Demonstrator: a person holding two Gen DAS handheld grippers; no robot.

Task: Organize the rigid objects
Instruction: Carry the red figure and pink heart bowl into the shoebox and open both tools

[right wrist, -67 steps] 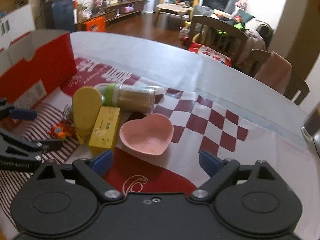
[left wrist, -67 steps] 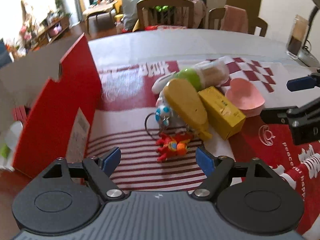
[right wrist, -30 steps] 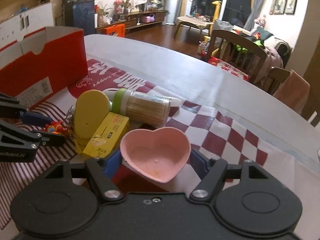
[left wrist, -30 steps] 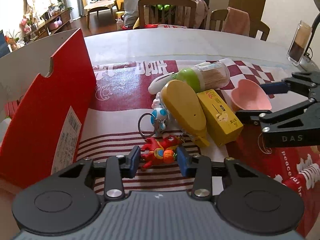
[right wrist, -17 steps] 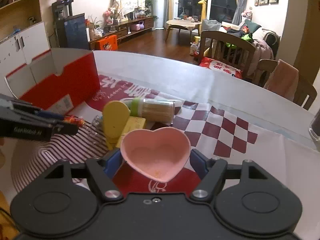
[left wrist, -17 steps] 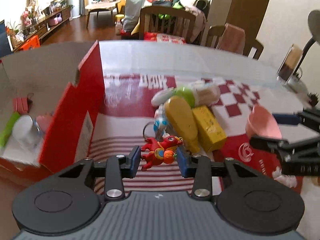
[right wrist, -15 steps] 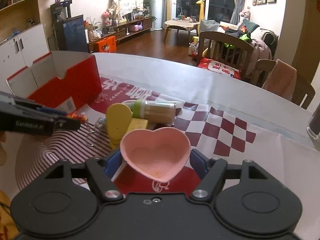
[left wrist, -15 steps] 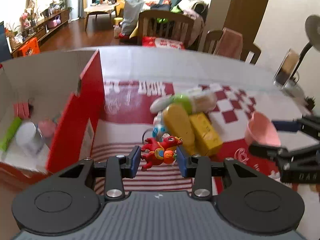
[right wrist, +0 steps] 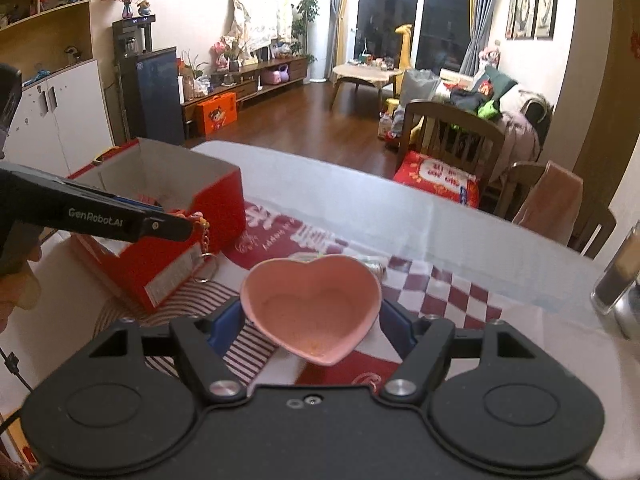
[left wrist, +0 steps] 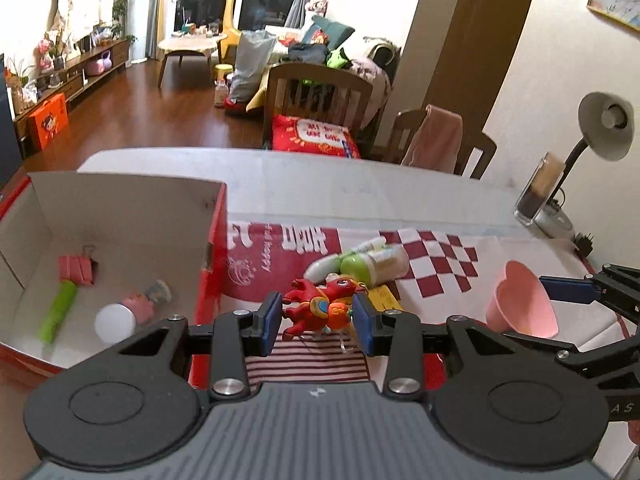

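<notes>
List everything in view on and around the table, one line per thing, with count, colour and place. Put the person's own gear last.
Box: one, red outside, white inside, open, at the table's left.
Binder clip: one, red, in the box.
Tube: one, green, in the box.
Ball: one, white, in the box.
Cloth: one, red and white, on the table.
Jar: one, clear with green cap, lying on the cloth.
Yellow box: one, on the cloth, mostly hidden.
Lamp: one, grey, far right.
Chairs: two, wooden, behind the table.
Toy keychain: one, red, in the left gripper.
Heart bowl: one, pink, in the right gripper.
</notes>
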